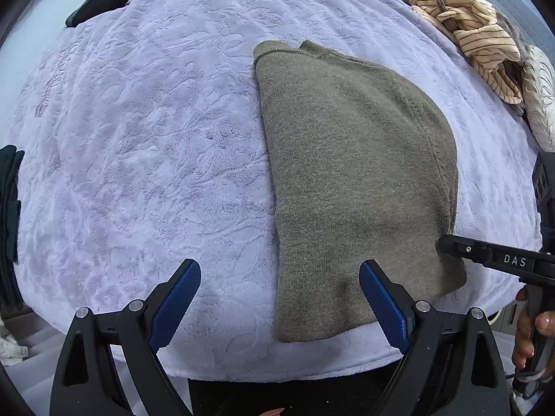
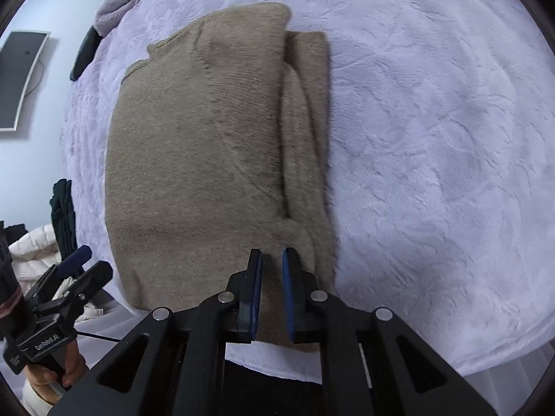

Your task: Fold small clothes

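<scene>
An olive-brown knit sweater lies folded lengthwise on the lilac blanket, collar at the far end. My left gripper is open wide and empty, above the sweater's near left edge. In the right wrist view the sweater fills the middle, with a folded sleeve layer along its right side. My right gripper has its jaws nearly closed with a narrow gap, low over the near hem beside the sleeve fold; no cloth shows between the pads. It also shows at the sweater's right edge in the left wrist view.
A pile of striped cream and white clothes lies at the far right of the bed. Dark garments hang at the left edge. The left gripper shows at lower left of the right wrist view, near a white jacket.
</scene>
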`<state>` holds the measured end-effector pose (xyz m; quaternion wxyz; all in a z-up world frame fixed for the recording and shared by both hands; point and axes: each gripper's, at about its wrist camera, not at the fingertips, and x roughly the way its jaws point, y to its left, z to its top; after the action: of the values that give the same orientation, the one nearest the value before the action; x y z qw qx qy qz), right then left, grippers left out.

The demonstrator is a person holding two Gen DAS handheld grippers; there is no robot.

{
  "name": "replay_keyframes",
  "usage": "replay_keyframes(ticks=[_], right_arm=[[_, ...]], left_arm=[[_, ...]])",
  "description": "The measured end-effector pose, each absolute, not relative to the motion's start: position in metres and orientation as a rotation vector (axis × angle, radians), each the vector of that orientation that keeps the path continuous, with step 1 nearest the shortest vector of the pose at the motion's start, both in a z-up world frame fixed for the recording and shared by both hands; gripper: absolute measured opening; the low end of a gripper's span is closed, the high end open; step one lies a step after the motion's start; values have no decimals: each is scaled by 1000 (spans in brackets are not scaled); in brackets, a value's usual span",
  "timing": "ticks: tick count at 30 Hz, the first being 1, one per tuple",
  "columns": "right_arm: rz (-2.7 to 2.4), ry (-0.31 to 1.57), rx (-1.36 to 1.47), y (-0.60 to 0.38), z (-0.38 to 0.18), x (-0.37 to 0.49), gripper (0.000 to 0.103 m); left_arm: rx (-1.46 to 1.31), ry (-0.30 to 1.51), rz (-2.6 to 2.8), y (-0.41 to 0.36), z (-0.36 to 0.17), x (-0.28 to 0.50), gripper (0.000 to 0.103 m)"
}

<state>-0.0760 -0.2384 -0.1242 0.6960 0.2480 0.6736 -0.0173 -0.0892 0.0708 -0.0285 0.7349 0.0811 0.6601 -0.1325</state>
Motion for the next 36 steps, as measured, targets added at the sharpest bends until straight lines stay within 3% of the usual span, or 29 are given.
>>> replay_keyframes(ticks=[10,12,16,20,28,29,30,36], right_arm=[[-130,1493,511,-248,-90,-102,20],[-138,1491,505,-248,-83,-104,27],[-141,1468,486,-240,-69,-106,57],[-136,1449,441,-228,-57,-102,76],[-150,1406,367,-213,-37,-91,90],[-151,1406,359,-211,-36,-90,100],[-151,1404,351,-210,-35,-89,103],[-159,1396,313,-204,-26,-86,103]], left_arm=[[179,1412,-310,67,-17,-95,93],[180,1413,-305,67,-15,-96,93],[191,1414,-286,65,-14,-98,93],[198,1408,-274,65,-11,-98,94],[201,1366,-241,64,1,-97,94],[196,1366,-240,64,2,-97,93],[193,1366,-238,65,2,-97,93],[205,1364,-222,63,5,-98,94]])
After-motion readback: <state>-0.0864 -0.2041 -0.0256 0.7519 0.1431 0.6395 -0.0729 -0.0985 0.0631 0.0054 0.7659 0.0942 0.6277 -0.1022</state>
